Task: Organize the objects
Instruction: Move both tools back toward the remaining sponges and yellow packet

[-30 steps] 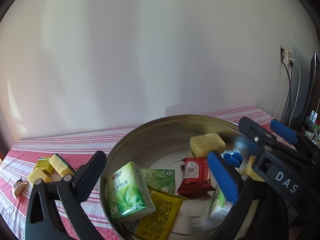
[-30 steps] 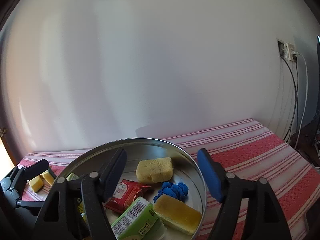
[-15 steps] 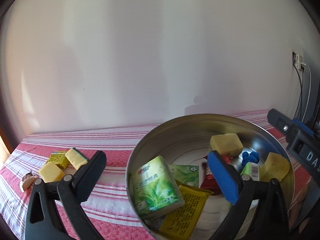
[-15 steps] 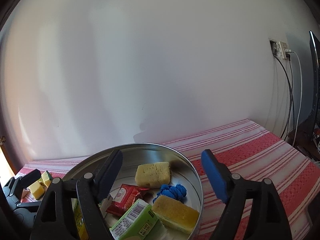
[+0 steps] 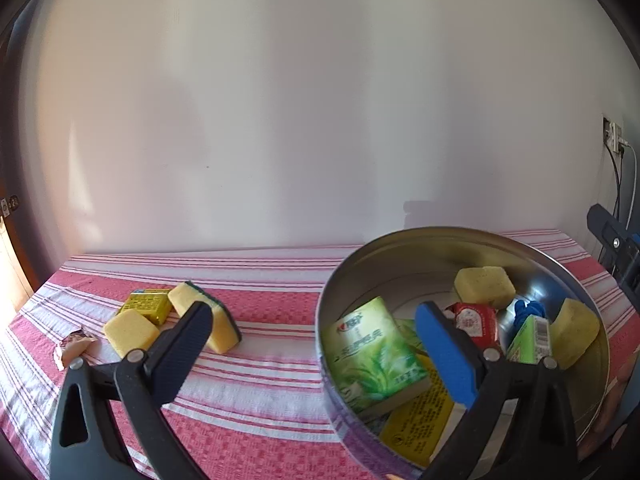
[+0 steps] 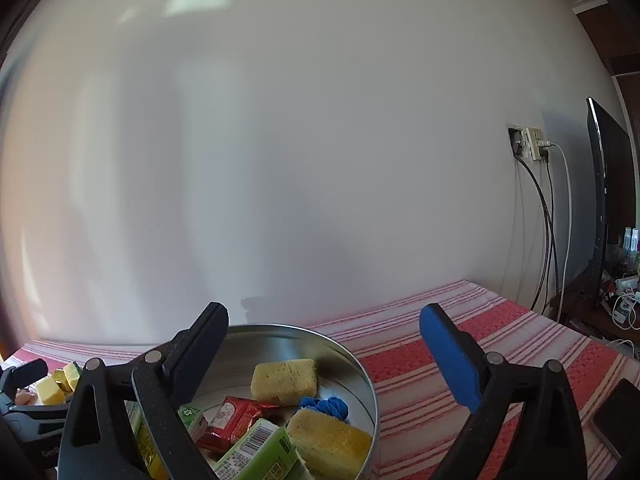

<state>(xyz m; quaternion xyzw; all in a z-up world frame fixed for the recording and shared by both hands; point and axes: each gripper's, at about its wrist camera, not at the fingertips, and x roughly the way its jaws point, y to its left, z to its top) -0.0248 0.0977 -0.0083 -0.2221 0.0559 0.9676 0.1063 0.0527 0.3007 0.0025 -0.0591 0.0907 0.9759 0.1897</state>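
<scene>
A round metal tin (image 5: 440, 240) (image 6: 360, 360) on the red striped cloth holds green tea packets (image 5: 372, 356), a yellow sachet (image 5: 420, 420), a red sachet (image 5: 476, 320), a blue cloth ball (image 6: 326, 404) and yellow sponges (image 5: 484, 286) (image 6: 284, 376). Left of the tin lie a yellow-green sponge (image 5: 208, 320), a plain yellow sponge (image 5: 130, 332), a yellow packet (image 5: 146, 306) and a small wrapped sweet (image 5: 72, 346). My left gripper (image 5: 316, 356) is open and empty, above the tin's left rim. My right gripper (image 6: 324, 356) is open and empty, above the tin's right part.
A white wall stands close behind the table. A wall socket with cables (image 6: 532, 148) and a dark monitor (image 6: 608, 200) are at the right. A dark phone (image 6: 620, 416) lies at the table's right front. The left gripper shows at the left in the right wrist view (image 6: 24, 376).
My left gripper has moved left, so the tin has shifted right in its view and the loose sponges are nearer. My right gripper has drawn back to the right and risen slightly. Both stay open.
</scene>
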